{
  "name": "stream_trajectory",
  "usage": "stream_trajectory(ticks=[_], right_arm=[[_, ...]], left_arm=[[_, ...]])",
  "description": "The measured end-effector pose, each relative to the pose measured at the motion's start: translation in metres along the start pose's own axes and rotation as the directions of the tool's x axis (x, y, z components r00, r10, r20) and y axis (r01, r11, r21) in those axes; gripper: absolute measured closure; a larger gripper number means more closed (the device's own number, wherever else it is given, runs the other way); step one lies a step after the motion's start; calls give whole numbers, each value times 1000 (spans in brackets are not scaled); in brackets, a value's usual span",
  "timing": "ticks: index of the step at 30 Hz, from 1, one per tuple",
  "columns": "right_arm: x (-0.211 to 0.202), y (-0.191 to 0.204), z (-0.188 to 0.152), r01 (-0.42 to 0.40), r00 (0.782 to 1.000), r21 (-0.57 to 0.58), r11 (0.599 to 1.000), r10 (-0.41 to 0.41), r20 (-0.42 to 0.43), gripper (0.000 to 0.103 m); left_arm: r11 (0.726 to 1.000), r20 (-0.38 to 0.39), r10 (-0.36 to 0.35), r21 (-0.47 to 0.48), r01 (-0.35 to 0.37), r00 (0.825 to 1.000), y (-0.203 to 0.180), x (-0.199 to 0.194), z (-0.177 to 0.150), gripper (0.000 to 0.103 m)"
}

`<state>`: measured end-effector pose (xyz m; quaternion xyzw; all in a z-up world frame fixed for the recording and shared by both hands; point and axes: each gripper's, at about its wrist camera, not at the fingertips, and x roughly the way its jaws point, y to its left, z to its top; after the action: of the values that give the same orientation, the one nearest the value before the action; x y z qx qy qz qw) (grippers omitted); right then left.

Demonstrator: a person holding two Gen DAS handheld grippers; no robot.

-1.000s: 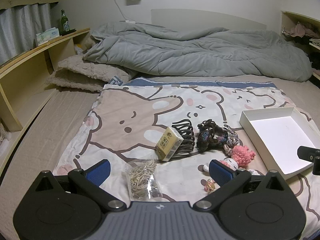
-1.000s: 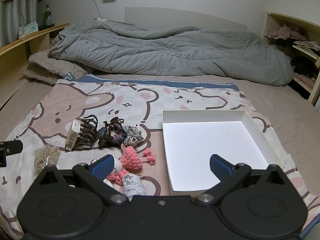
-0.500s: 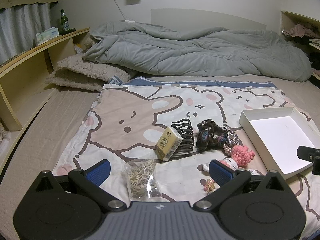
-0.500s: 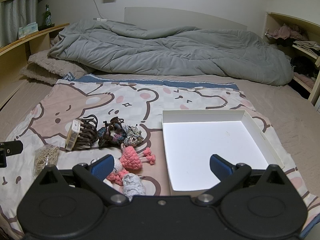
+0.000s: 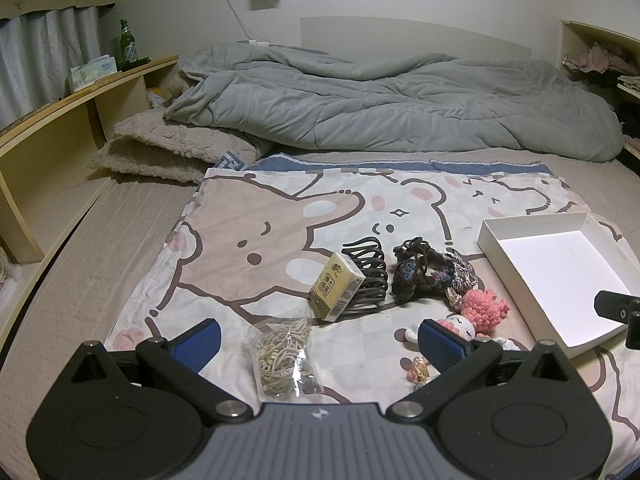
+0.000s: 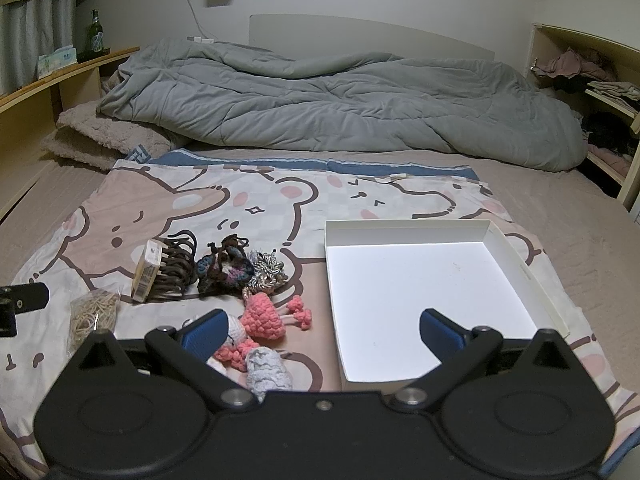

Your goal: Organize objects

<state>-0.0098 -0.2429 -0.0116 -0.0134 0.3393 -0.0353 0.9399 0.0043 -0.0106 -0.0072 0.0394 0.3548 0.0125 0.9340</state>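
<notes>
White tray [image 6: 404, 228]: lies bare beside the clustered trinkets [image 6: 240, 268], apparently the container meant for them. Left gripper [image 5: 318, 338] and right gripper [image 6: 320, 328]: fingers spread wide, nothing held.

The left gripper's [image 5: 318, 338] body hides the near end of the bag of rubber bands [image 5: 282, 354]. Beside that bag, a small pink trinket [image 5: 418, 369] is too small to identify. The white box's [image 5: 532, 222] right corner is cut off.
</notes>
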Motion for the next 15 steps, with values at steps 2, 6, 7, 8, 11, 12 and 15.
stream_trajectory(ticks=[2, 6, 7, 8, 11, 12, 15], right_arm=[[0, 1, 0, 0, 1000, 0, 1000, 0, 0, 0], [-1, 1, -1, -2, 1000, 4, 1000, 2, 3, 0], [-1, 2, -1, -2, 1000, 9, 1000, 2, 5, 0], [-2, 0, 0, -4, 1000, 17, 1000, 4, 10, 0], [-2, -6, 3, -16, 1000, 32, 999, 16, 22, 0], [-2, -7, 4, -20, 999, 35, 999, 19, 26, 0], [-3, -9, 10, -29, 999, 46, 999, 27, 35, 0]], left_arm=[[1000, 0, 0, 0, 0, 1000, 0, 0, 0, 0], [1000, 9, 0, 0, 0, 1000, -2, 0, 0, 0], [1000, 15, -2, -1, 2, 1000, -3, 0, 0, 0], [1000, 22, -5, -4, 5, 1000, -4, -1, 1, 0], [1000, 34, -14, -4, 14, 999, -6, 1, 6, 0], [1000, 40, -14, -9, 14, 999, -5, 1, 8, 0], [1000, 60, -19, -16, 20, 998, -4, -2, 15, 0]])
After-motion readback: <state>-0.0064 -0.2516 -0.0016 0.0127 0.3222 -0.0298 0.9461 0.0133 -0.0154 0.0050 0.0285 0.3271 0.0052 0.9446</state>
